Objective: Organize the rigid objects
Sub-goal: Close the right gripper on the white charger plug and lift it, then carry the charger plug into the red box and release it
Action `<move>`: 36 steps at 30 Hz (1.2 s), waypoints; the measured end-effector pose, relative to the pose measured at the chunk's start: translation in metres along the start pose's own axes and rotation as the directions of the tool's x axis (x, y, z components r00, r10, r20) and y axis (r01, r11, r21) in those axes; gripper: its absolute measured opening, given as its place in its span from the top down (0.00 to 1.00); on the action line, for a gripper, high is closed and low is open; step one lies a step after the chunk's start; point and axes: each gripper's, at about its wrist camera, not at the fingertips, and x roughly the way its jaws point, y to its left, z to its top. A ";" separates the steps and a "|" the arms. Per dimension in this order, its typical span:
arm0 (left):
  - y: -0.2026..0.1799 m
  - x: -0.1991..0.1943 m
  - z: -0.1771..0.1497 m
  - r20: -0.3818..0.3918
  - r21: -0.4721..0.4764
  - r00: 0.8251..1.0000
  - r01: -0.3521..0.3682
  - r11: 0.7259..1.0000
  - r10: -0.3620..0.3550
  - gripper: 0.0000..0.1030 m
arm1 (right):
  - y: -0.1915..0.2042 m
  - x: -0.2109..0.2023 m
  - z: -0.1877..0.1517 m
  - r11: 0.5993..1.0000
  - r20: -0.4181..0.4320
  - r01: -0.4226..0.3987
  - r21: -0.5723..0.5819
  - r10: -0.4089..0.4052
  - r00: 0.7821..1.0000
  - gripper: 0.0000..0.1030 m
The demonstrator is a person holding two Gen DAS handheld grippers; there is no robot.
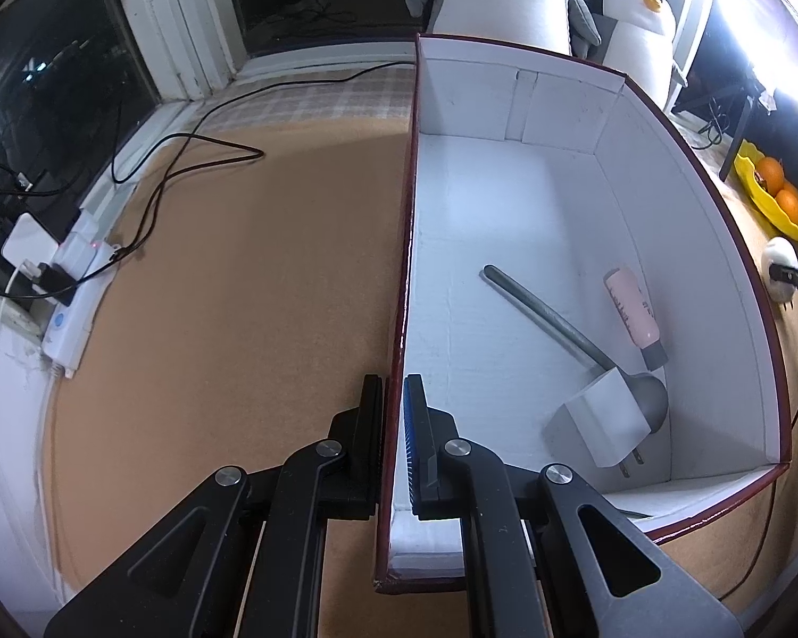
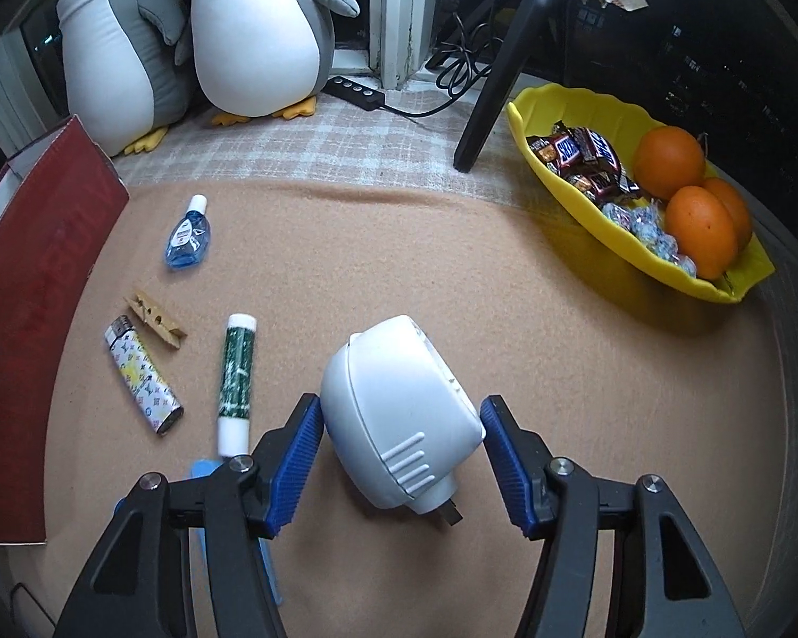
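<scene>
A tan felt-covered table (image 2: 452, 276) carries everything. The largest item is the dark red cardboard box (image 1: 681, 122) with a white inside; in the right wrist view only its red outer wall shows at the left edge. The left gripper (image 1: 393, 399) is clamped tight on the box's near left wall, one finger outside and the blue-padded one inside. Lying in the box are a grey metal spoon (image 1: 558, 324), a white plug adapter (image 1: 606, 420) resting over the spoon's bowl with its prongs toward the near wall, and a pink tube (image 1: 633, 313) with a dark cap just beside the spoon's handle. On the table outside the box, the right gripper (image 2: 401, 425) straddles a white rounded plug-in device (image 2: 399, 414); its blue pads stand at the device's two sides, the left one touching or nearly so, the right at its edge, and whether they press I cannot tell. To the device's left lie a green-and-white glue stick (image 2: 235, 377), a patterned lighter (image 2: 141, 375), a small blue bottle (image 2: 189, 234) and a wooden clothespin (image 2: 157, 319), all apart from each other.
</scene>
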 end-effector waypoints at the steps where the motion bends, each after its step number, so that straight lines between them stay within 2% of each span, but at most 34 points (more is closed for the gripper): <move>1: 0.001 0.000 0.000 0.002 -0.007 1.000 0.003 1.000 -0.003 0.94 | 0.001 -0.003 -0.004 1.000 0.008 0.006 0.003 -0.007 1.000 0.45; 11: 0.002 -0.001 -0.001 0.028 -0.040 1.000 0.009 0.999 -0.008 0.94 | 0.008 -0.049 -0.020 0.998 0.087 -0.027 0.064 0.022 0.996 0.45; 16: 0.002 -0.002 -0.002 0.035 -0.046 0.999 0.007 0.999 -0.005 0.94 | 0.041 -0.091 -0.012 0.997 0.165 -0.077 -0.001 0.076 0.983 0.45; 22: 0.004 -0.003 -0.004 0.044 -0.065 0.999 0.000 0.998 0.002 0.94 | 0.099 -0.136 0.007 0.978 0.238 -0.172 -0.121 0.196 0.951 0.45; 28: 0.005 -0.003 -0.005 0.051 -0.088 0.999 -0.006 0.996 0.011 0.94 | 0.155 -0.153 0.009 0.934 0.217 -0.252 -0.253 0.309 0.926 0.45; 36: 0.008 -0.003 -0.006 0.055 -0.125 0.998 -0.003 0.992 0.010 0.93 | 0.221 -0.150 0.007 0.869 0.160 -0.324 -0.374 0.405 0.900 0.45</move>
